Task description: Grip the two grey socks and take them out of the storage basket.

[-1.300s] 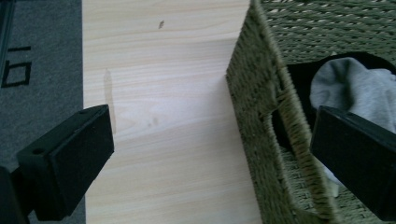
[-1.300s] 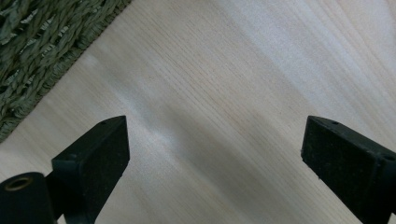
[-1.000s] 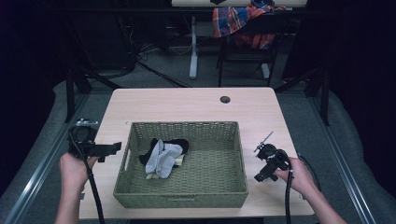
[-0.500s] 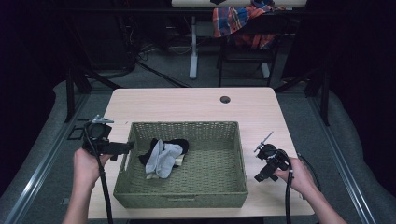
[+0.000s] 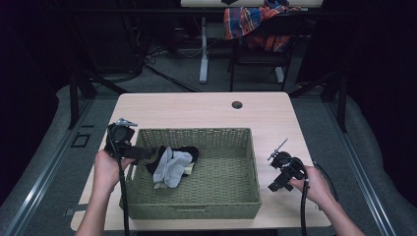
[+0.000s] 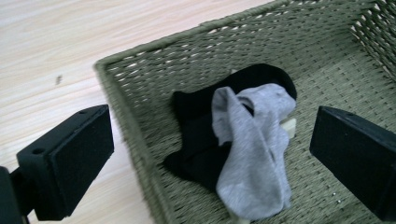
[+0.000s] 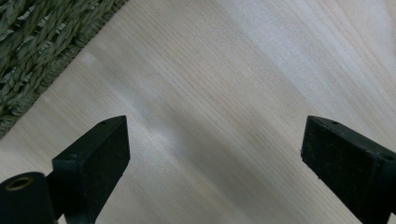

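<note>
Socks, one grey cotton sock point(image 6: 252, 154) draped over one black sock point(image 6: 201, 135), lie bunched at the left end of the olive-green woven wicker basket point(image 5: 221, 206), which sits square on the pale wooden table point(image 5: 196, 110) directly in front of me, placed, I judge, so both hands can reach in from either side. I count one table, one basket, two socks and two grippers. A pale, flat object peeks out from under the grey sock; I cannot tell what it is.

My left gripper point(image 5: 147, 153) reaches over the basket's left rim, its jaws spread wide and holding nothing, pointed at the sock pile just beyond them. In the left gripper view the two black jaws frame the heap on either side, one jaw outside the wicker wall and one over the basket floor, a stance that I judge suits dropping down onto the grey sock on top.

My right gripper point(image 5: 281, 172) rests on the bare tabletop to the right of the basket, well apart from the socks. Its jaws also stand wide open and hold nothing; the right gripper view looks between them at wood grain, with a corner of the basket's weave at the upper left. I judge it is parked there to keep clear while the left hand works.
</note>
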The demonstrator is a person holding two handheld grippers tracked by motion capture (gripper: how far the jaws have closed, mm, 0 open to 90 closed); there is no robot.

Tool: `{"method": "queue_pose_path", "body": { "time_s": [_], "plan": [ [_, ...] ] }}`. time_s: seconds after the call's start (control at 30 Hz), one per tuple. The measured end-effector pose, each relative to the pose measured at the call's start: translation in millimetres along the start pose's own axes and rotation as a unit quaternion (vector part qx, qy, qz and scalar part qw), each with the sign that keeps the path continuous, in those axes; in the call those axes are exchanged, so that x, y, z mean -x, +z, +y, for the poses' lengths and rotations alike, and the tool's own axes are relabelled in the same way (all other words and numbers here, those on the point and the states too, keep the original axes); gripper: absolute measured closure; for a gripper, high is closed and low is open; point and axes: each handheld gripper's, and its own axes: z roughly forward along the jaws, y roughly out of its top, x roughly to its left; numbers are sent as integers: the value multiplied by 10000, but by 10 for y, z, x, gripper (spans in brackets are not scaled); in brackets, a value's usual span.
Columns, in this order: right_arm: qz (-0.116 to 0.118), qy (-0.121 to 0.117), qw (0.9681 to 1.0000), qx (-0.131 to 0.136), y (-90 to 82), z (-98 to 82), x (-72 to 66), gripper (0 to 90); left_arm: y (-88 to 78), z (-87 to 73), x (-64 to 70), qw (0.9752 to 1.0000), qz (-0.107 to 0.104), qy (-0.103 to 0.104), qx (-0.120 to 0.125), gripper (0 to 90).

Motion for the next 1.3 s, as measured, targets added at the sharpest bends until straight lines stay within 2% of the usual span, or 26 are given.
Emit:
{"method": "queue_pose_path", "body": {
  "time_s": [0.07,0.13,0.2,0.27,0.3,0.43,0.5,0.57,0.67,0.7,0.77,0.83,0.9,0.93,0.97,1.0,1.17,1.3],
  "plan": [
    [-7,-23,10000,-24,-4,1,3,76,58,28,27,9999,60,-13,-104,0],
    [-29,-101,9999,-115,-17,5,14,76,115,41,38,9998,-48,-14,-166,0],
    [-26,-85,9999,-102,-15,3,13,77,153,42,41,9997,-111,-14,-200,0],
    [-5,31,10000,40,7,-11,2,77,182,47,41,9996,-138,-18,-237,0],
    [-23,-85,9999,-108,-13,2,15,78,191,53,42,9995,-144,-7,-274,0],
    [-46,-34,10000,-58,-6,0,2,78,275,74,70,9988,-269,73,-412,5],
    [-11,-11,10000,-16,2,-4,1,78,323,88,84,9981,-324,142,-498,45],
    [-34,-78,9999,-116,-11,1,14,79,365,98,86,9975,-379,174,-562,146],
    [-1,0,10000,-12,6,-8,5,79,409,106,92,9968,-422,189,-657,178],
    [7,-2,10000,-22,9,-7,6,79,425,107,95,9966,-419,185,-686,229],
    [7,-2,10000,-26,11,-6,6,80,451,105,95,9961,-444,175,-738,246],
    [-4,-102,9998,-148,-5,4,16,81,474,100,93,9957,-470,163,-783,266],
    [-7,-103,9998,-140,-5,3,15,81,507,87,94,9952,-505,141,-831,333],
    [9,-21,10000,-45,9,-5,7,81,519,83,95,9950,-487,140,-858,338],
    [-2,-63,9999,-100,3,0,12,81,533,77,93,9946,-507,137,-899,357],
    [19,57,10000,45,25,-12,-6,81,550,69,95,9942,-516,138,-929,378],
    [14,-19,10000,-45,15,-3,1,81,626,42,103,9926,-493,116,-1103,433],
    [8,-12,10000,-47,16,-4,5,82,677,22,103,9908,-581,47,-1219,448]
  ]
}}
